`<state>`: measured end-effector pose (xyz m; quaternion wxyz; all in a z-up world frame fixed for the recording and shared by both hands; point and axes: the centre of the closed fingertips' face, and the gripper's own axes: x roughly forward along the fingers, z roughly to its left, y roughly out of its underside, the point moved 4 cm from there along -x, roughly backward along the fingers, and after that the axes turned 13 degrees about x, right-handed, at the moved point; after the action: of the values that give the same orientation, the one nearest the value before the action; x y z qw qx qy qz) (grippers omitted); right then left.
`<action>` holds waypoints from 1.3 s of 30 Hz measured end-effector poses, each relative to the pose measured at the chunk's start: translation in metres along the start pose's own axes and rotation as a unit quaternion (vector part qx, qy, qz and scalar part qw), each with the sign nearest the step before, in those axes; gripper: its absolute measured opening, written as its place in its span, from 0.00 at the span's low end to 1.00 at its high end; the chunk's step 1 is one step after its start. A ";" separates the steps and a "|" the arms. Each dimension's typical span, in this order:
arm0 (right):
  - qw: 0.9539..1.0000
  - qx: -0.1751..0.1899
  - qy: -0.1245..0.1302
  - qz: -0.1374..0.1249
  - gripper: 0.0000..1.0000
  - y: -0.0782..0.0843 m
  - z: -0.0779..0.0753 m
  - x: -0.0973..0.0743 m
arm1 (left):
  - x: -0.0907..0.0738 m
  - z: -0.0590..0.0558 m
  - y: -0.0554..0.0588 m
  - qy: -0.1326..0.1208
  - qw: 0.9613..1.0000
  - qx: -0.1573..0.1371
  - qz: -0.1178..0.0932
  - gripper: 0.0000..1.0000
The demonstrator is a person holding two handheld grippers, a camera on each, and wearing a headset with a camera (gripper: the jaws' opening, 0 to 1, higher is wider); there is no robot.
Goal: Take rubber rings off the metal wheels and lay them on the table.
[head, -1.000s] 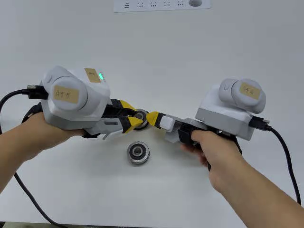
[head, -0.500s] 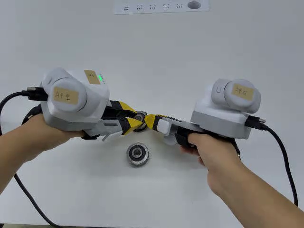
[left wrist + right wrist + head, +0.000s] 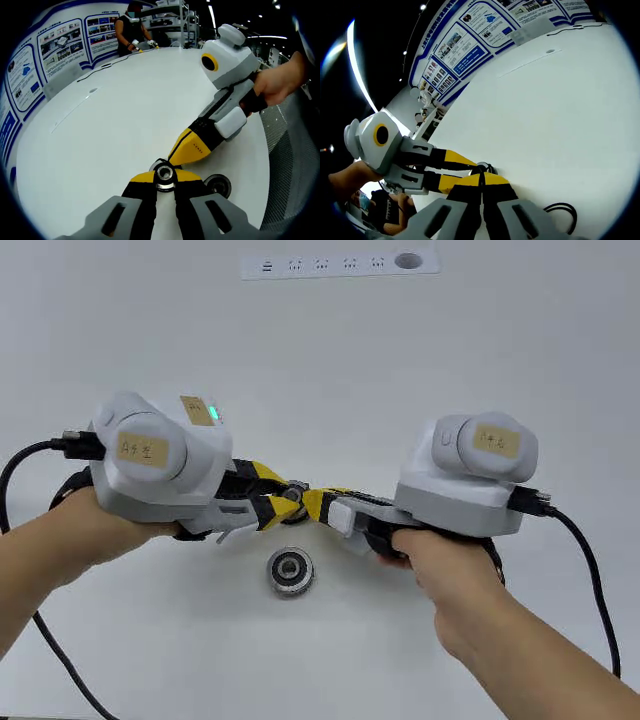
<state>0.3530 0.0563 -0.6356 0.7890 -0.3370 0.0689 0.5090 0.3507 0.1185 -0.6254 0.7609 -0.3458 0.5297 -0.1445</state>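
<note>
Bench: a white workbench [image 3: 330, 360] with a power strip [image 3: 340, 262] at 12 o'clock in the head view. Wall posters [image 3: 470, 40] stand behind it in the gripper views.
Left gripper: the left gripper [image 3: 283, 504] comes in from 9 o'clock, clenched on a metal wheel [image 3: 165, 173] held above the bench.
Right gripper: the right gripper [image 3: 313, 502] comes in from 3 o'clock with its jaws pressed together and its tips at the wheel's rim. It seems to nip the rubber ring [image 3: 156, 163] there.
Key relation: the grippers lie nose to nose along the 9–3 line. In the left gripper view the right one meets the wheel from 1 o'clock. The ring is still seated on the wheel, so the peel likely calls for a pull toward 3 o'clock while the left gripper holds firm.
Second wheel: the second wheel [image 3: 290, 570] lies flat on the bench at 6 o'clock of the held one. It is near but under the pull line, with a dark band around it.
In the way: nothing stands between the tips. The cables [image 3: 30, 447] trail outward.
</note>
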 end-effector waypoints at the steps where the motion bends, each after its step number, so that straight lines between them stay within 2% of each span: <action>1: 1.000 0.001 -0.001 0.000 0.01 0.000 0.000 0.000 | 0.000 0.000 0.000 0.000 1.000 0.000 0.000 0.12; 20: 1.000 0.008 -0.015 0.004 0.01 0.004 0.006 -0.003 | 0.000 0.000 0.000 0.000 1.000 0.000 -0.001 0.12; 27: 0.997 0.067 -0.027 -0.009 0.01 0.002 0.009 -0.007 | 0.001 0.000 -0.001 -0.001 1.000 0.000 0.001 0.12; 29: 0.994 0.102 -0.029 -0.017 0.01 0.002 0.010 -0.007 | 0.000 0.000 -0.001 -0.002 1.000 0.002 0.002 0.12; 31: 0.993 0.116 -0.026 -0.023 0.01 0.003 0.007 -0.008 | 0.000 0.000 -0.001 -0.003 1.000 0.002 0.003 0.12; 39: 0.992 0.126 -0.019 -0.022 0.02 0.004 0.004 -0.006 | 0.000 0.001 -0.001 -0.007 1.000 0.002 0.008 0.13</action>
<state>0.3454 0.0551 -0.6314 0.8372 -0.2268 0.1096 0.4855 0.3518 0.1181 -0.6251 0.7663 -0.3415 0.5267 -0.1370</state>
